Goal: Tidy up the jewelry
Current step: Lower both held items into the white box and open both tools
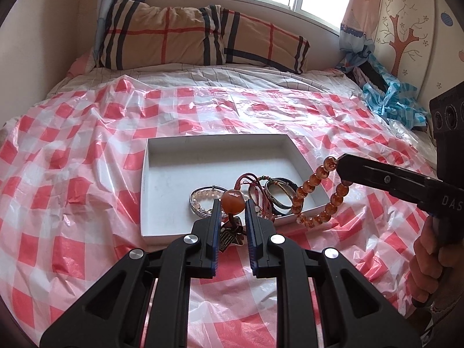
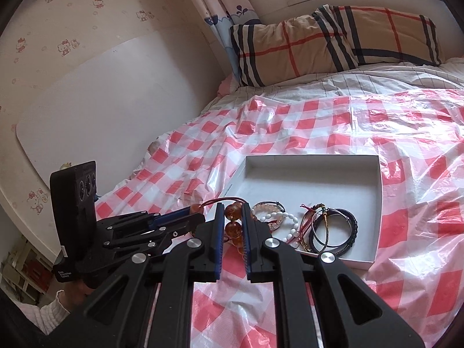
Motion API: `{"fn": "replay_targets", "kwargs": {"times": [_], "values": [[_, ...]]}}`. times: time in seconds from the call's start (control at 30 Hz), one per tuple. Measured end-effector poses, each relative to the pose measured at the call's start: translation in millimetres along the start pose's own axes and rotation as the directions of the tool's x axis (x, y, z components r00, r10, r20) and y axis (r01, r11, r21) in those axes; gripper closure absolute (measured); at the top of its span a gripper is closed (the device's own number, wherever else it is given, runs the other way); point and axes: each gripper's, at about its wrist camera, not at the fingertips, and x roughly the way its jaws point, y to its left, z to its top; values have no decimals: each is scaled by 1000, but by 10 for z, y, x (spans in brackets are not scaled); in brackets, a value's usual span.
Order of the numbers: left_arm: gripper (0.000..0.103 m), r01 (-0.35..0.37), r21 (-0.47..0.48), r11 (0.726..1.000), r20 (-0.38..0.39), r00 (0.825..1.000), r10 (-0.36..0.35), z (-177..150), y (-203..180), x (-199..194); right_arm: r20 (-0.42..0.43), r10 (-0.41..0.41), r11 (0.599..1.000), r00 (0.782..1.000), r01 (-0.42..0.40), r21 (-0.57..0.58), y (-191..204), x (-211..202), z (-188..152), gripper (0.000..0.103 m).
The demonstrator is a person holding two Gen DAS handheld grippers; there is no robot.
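A white open box [image 1: 203,140] lies on the checked plastic sheet, with a pearl bracelet [image 1: 203,200], red cords [image 1: 252,185] and dark bangles [image 1: 278,195] in its near corner. My left gripper [image 1: 231,206] is shut on a large orange bead [image 1: 231,198]; a dark cord and pendant hang under it. My right gripper [image 1: 340,165] comes in from the right, shut on an amber bead strand [image 1: 307,187] that loops over the box's near right corner. In the right wrist view my right gripper [image 2: 233,211] pinches those amber beads [image 2: 233,227], my left gripper [image 2: 197,211] is beside it, and the box [image 2: 313,158] lies behind.
The red-and-white checked sheet [image 1: 87,174] covers a bed, with plaid pillows [image 1: 174,37] at the head under a window. Crumpled blue plastic [image 1: 388,98] lies at the far right edge. A white board [image 2: 101,110] leans on the wall to the left. A hand [image 1: 429,249] grips the right tool.
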Motion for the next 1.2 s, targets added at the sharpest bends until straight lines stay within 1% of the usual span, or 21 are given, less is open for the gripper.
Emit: {"fn": "replay_targets", "kwargs": {"times": [0.43, 0.83, 1.2], "values": [[88, 5, -12, 1000, -20, 1000, -5, 28, 87, 377, -18, -13, 1000, 1000, 14, 5, -156, 318, 56, 91], [88, 0, -22, 1000, -44, 999, -1, 21, 193, 650, -52, -32, 999, 998, 33, 17, -299, 619, -6, 91], [88, -18, -13, 1000, -70, 997, 17, -33, 228, 838, -83, -93, 995, 992, 97, 38, -527, 746, -118, 91]]}}
